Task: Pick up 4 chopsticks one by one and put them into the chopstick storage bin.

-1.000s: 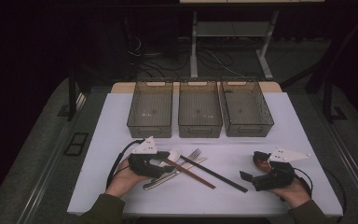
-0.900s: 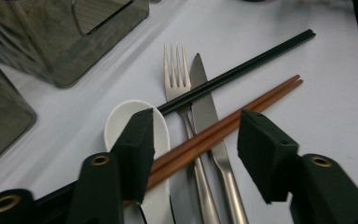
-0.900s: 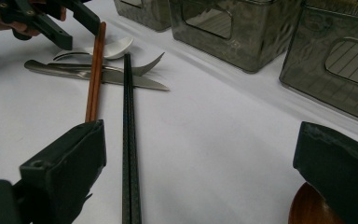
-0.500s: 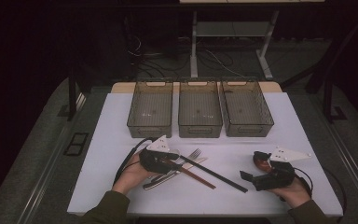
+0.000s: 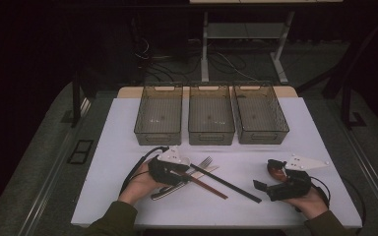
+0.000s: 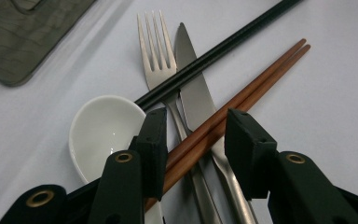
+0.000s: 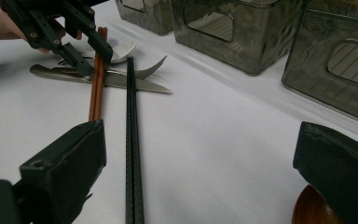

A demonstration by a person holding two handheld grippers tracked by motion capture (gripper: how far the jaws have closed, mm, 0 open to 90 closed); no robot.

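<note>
Left gripper view looks straight down its own two black jaws, which have just been closing and now stand narrowed on either side of the brown chopsticks. The left pad sits against the pair; the right pad looks a little clear of them, so I judge this a grip being taken rather than one already firm. The left gripper comes in low and nearly flat, probably because the chopsticks lie across the fork and the knife, raised just enough for the pads to catch them. A white spoon lies just beside the left jaw, and the black chopsticks cross over the fork farther out.

High view places this pile near the front edge of the surface, left of its middle. The right gripper rests toward the front right corner, jaws wide with nothing between them, beside a brown spoon, seemingly waiting its turn. Three grey bins line the back edge, likely there so each kind of utensil gets its own.
</note>
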